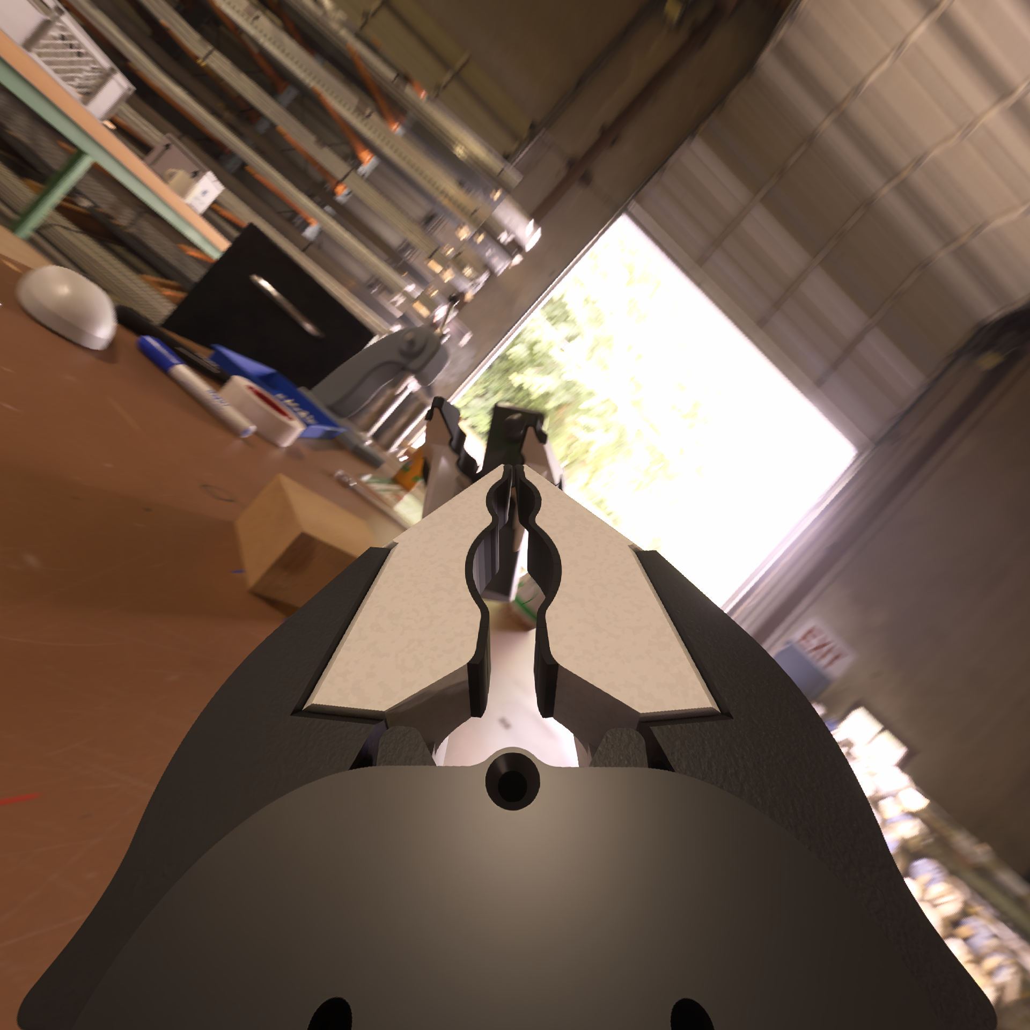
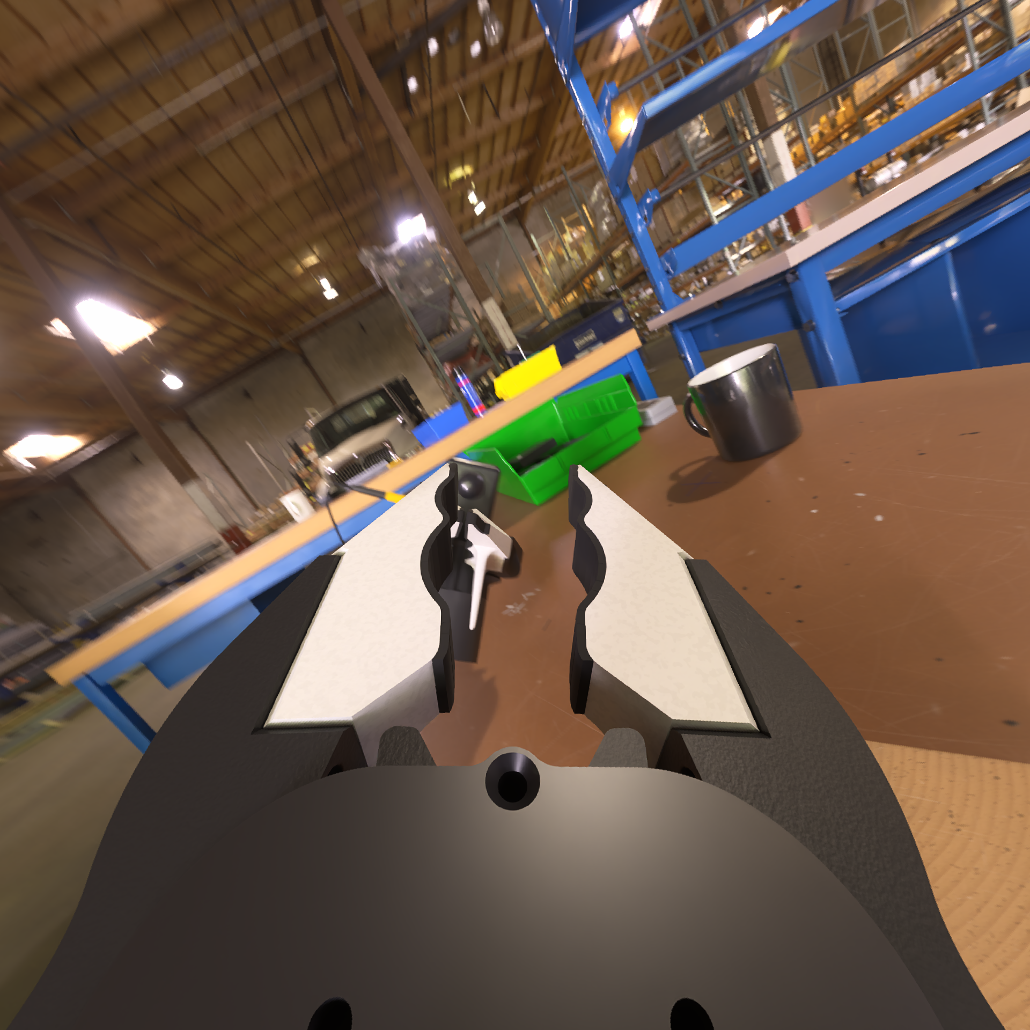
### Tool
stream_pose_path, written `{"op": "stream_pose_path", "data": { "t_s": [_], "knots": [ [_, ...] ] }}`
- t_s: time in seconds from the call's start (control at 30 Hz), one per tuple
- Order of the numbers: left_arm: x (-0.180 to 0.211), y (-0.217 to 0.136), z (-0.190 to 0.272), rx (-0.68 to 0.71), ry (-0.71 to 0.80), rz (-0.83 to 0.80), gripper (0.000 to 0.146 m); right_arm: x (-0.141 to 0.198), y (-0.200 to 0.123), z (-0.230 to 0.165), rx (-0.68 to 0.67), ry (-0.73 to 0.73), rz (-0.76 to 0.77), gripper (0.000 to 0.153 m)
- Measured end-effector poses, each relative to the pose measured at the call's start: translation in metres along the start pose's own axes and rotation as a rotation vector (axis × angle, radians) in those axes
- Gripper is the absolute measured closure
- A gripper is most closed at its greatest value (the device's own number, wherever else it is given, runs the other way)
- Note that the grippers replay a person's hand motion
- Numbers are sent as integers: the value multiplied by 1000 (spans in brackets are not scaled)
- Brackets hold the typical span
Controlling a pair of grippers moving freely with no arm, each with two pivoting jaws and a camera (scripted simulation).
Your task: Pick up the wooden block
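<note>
The wooden block is a light tan box lying on the brown table, left of and below my left gripper. The left gripper is shut with nothing between its fingers and hangs above the table, tilted, apart from the block. My right gripper is open and empty, low over the table. The block does not show in the right wrist view. Each gripper shows in the other's view: the right one just beyond the left fingertips, the left one between the right fingers.
Beyond the block lie a white dome-shaped object, a blue marker, a tape roll, a blue bin, a black box and a grey tool. A dark metal mug and green bins stand at the table's far side.
</note>
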State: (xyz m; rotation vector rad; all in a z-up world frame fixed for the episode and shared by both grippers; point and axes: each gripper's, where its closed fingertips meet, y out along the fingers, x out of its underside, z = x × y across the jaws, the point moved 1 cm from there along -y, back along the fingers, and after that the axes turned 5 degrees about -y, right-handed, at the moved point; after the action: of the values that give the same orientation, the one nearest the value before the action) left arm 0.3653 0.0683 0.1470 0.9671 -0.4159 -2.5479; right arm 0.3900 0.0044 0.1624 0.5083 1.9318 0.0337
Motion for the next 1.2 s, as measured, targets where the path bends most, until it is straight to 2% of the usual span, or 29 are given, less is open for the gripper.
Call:
{"op": "stream_pose_path", "data": {
  "t_s": [0.1,0.2,0.33,0.5,0.67,0.87,1.2],
  "knots": [
    [-5,-3,4,73,-111,65,145,-7,-6,-4,-41,75,64,114],
    [-3,-2,4,69,-89,68,146,-6,-6,-10,-45,59,66,116],
    [-3,0,0,-90,133,69,146,10,-2,-7,72,21,-3,114],
    [8,10,4,-161,339,0,146,22,2,0,193,12,-37,113],
    [11,13,1,-194,301,17,146,27,-1,2,213,-19,-95,112],
    [14,14,-4,-260,336,0,145,33,0,8,246,-21,-134,105],
    [15,15,-10,-322,341,0,144,34,-3,12,347,-58,-193,104]
  ]
}}
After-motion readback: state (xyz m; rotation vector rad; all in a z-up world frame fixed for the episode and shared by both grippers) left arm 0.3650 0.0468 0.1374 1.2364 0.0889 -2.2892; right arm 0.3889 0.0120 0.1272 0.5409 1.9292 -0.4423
